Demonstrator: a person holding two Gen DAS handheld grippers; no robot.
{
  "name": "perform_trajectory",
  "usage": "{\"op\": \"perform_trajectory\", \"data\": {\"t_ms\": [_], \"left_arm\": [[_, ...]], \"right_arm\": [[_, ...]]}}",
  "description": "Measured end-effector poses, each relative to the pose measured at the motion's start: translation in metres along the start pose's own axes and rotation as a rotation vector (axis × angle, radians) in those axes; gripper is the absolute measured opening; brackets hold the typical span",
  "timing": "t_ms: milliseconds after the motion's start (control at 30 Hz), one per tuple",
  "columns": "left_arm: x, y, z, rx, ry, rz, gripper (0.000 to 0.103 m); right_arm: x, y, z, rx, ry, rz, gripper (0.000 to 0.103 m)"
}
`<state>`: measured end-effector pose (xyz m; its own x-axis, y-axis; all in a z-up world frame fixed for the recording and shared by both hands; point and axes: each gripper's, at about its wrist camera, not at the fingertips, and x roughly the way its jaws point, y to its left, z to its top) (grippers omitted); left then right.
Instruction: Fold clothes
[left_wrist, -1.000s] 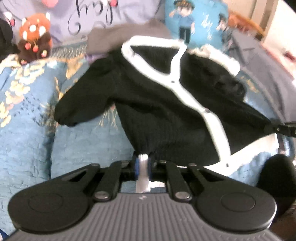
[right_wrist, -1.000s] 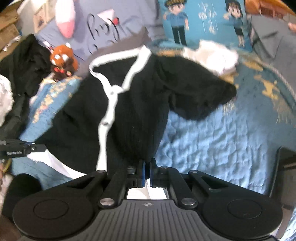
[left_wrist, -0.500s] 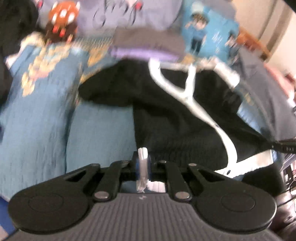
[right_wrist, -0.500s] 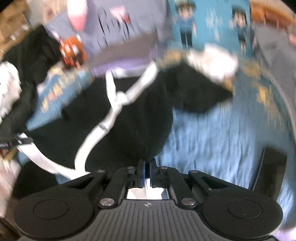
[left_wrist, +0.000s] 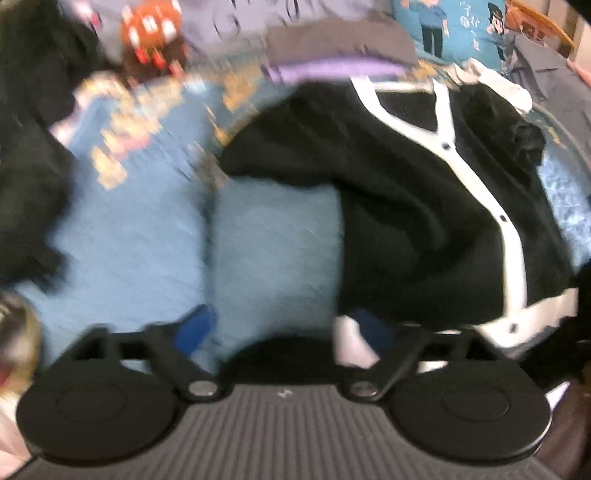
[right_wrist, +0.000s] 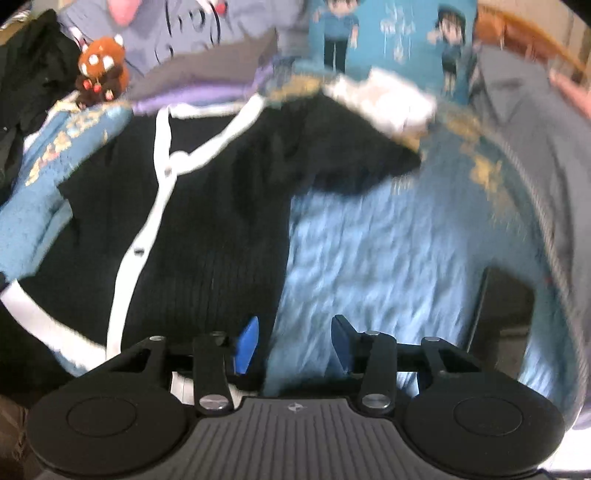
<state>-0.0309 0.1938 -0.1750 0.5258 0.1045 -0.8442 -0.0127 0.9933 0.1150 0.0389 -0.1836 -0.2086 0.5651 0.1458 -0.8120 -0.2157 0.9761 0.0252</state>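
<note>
With both sets of fingers spread and empty, the black cardigan (left_wrist: 424, 221) lies flat on the bed (right_wrist: 388, 251); your next move is gripping a sleeve to fold inward.

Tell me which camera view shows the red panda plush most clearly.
The right wrist view. There the red panda plush sits at the upper left, fairly sharp, its white face markings and dark body readable beside the folded grey and purple clothes. In the left wrist view the plush is only an orange and brown motion-blurred smear.

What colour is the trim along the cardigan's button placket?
White, against the black knit cardigan; the placket trim shows best in the left wrist view.
</note>
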Motion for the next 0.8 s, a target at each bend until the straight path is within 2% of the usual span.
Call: {"op": "perform_trajectory", "data": {"t_ms": [133,267,433,533,667,700,733,800], "left_arm": [[-0.025,0.013,0.015,-0.011,-0.080,0.026,0.097],[-0.020,0.003,0.038,0.009,-0.110,0.011,0.099],[-0.005,-0.036,0.053,0.048,-0.115,-0.040,0.103],[0.011,-0.049,0.050,0.050,-0.086,-0.070,0.103],[0.033,-0.057,0.047,0.064,-0.048,-0.082,0.103],[0.037,-0.057,0.047,0.064,-0.043,-0.083,0.103],[0.042,-0.056,0.047,0.063,-0.038,-0.084,0.103],[0.047,-0.053,0.048,0.056,-0.034,-0.099,0.103]], "right_arm": [[0.006,0.017,0.036,-0.104,-0.071,0.051,0.044],[0.037,0.063,0.075,-0.225,-0.118,0.186,0.044],[0.100,0.099,0.132,-0.287,-0.079,0.319,0.042],[0.134,0.115,0.160,-0.366,-0.040,0.342,0.042],[0.168,0.129,0.178,-0.431,0.061,0.353,0.039],[0.176,0.131,0.180,-0.431,0.096,0.360,0.031],[0.182,0.133,0.181,-0.434,0.123,0.364,0.019],[0.190,0.136,0.180,-0.437,0.161,0.359,0.003]]}}
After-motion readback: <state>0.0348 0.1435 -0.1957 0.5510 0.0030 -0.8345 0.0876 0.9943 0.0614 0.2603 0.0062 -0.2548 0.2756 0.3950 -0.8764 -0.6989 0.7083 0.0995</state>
